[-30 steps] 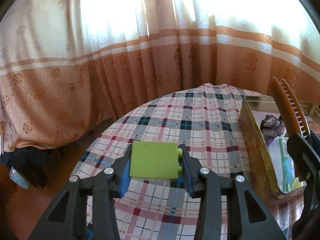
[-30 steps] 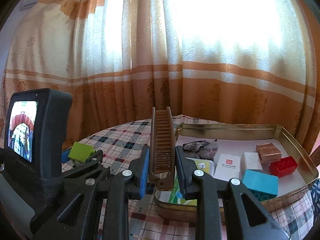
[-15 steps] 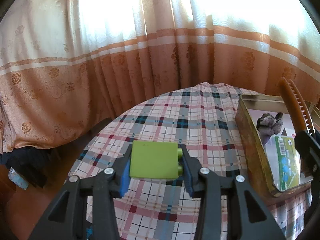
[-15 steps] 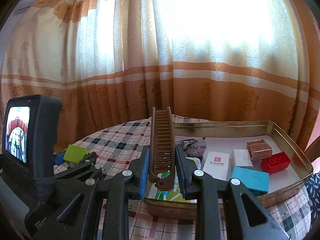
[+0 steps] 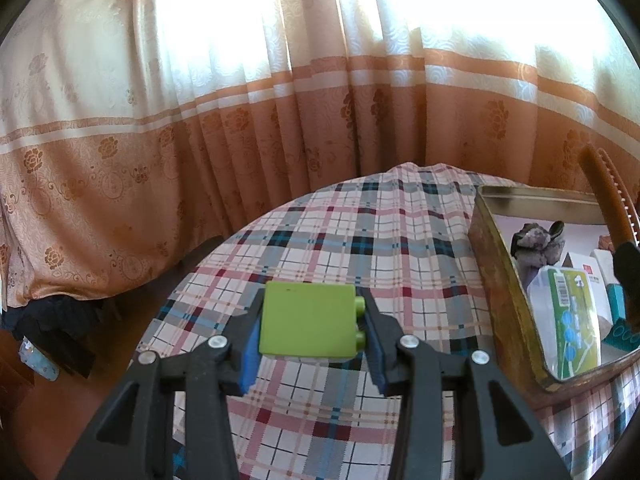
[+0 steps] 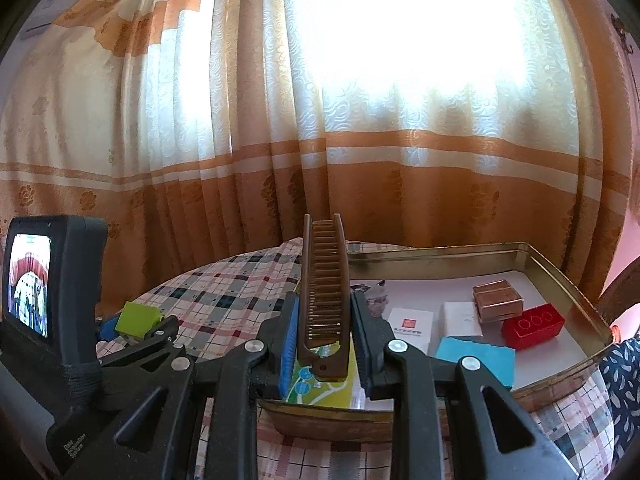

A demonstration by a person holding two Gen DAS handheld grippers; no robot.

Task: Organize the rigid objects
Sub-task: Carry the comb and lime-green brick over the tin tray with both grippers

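Observation:
My left gripper [image 5: 310, 324] is shut on a lime green toy brick [image 5: 308, 322] and holds it above the plaid tablecloth [image 5: 360, 240], left of the gold metal tray [image 5: 490, 248]. My right gripper [image 6: 324, 334] is shut on a brown folding comb [image 6: 325, 280], held upright over the tray's near left corner [image 6: 320, 408]. The green brick [image 6: 136, 318] and the left gripper also show at the left of the right wrist view. The comb [image 5: 600, 196] shows at the right edge of the left wrist view.
The tray [image 6: 560, 272] holds a red brick [image 6: 532, 326], a teal brick [image 6: 476, 360], a copper box [image 6: 498, 300], white boxes [image 6: 412, 326], a green-and-white packet [image 5: 568, 320] and a grey stone [image 5: 538, 242]. Orange curtains [image 5: 240, 120] hang behind the round table.
Both grippers have moved slightly, so the tray and its contents show more fully in the left wrist view. Both grips are unchanged.

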